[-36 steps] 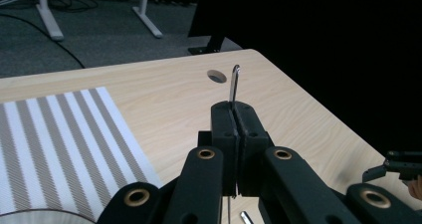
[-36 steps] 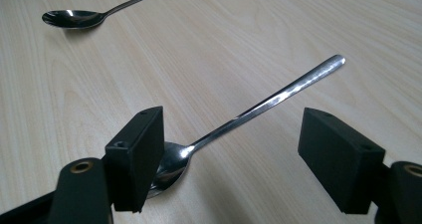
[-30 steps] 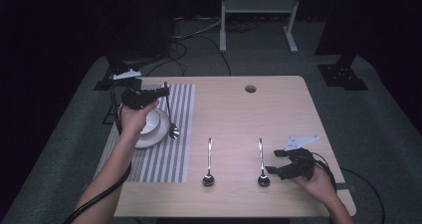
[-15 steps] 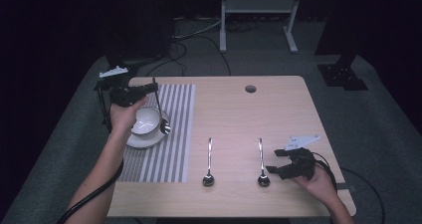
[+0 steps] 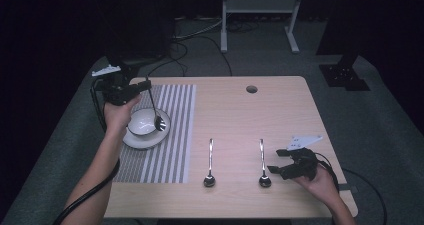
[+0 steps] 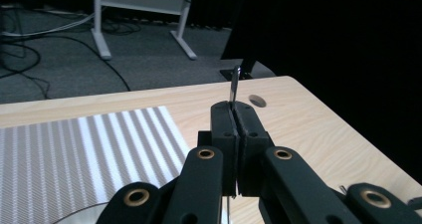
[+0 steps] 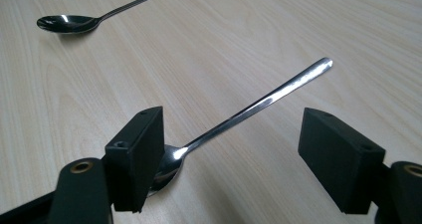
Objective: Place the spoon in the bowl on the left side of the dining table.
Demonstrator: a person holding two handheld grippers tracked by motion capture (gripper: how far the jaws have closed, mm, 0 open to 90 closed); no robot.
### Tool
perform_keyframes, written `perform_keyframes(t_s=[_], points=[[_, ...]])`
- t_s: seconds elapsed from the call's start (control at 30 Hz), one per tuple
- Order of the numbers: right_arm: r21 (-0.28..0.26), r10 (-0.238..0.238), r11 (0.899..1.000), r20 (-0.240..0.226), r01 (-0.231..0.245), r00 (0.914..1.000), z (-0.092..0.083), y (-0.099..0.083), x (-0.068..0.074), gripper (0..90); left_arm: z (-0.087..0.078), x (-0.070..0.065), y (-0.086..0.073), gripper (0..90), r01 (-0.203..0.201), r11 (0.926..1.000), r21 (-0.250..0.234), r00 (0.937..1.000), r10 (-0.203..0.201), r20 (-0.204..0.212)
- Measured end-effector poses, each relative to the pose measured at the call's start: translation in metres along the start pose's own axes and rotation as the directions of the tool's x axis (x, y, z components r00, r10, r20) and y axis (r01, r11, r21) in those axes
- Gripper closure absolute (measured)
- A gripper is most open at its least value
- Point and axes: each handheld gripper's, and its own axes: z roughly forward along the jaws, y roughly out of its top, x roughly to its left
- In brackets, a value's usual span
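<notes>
My left gripper (image 5: 143, 86) is shut on the handle of a metal spoon (image 5: 154, 107) at the table's back left. The spoon hangs down with its round end inside a white bowl (image 5: 141, 121), which sits on a white plate (image 5: 145, 141). In the left gripper view the jaws are pressed together at the gripper (image 6: 233, 112), and the spoon handle's tip (image 6: 235, 83) pokes up above them. My right gripper (image 5: 275, 161) rests open near the front right edge. Its jaws stand either side of the round end of a second spoon (image 7: 249, 109) that lies flat on the table.
A grey-and-white striped placemat (image 5: 172, 135) lies under the plate. A third spoon (image 5: 210, 160) lies on the bare wood between the mat and the right spoon. There is a round hole (image 5: 251, 89) in the tabletop near the back edge. Cables trail on the floor behind.
My left gripper has swung left and back with its spoon, and the spoon's round end went from beside the plate into the bowl. The right gripper has stayed put.
</notes>
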Motion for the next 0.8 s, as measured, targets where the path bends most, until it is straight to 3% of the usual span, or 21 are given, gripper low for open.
perform_keyframes(t_s=[0.8], points=[[-0.005, 0.006, 1.0, 0.0, -0.006, 1.0, -0.002, 0.0, 0.0, 24.9, -0.019, 0.029, 0.0, 88.8, 0.053, 0.9976, -0.046, 0.9959, -0.056, -0.071]])
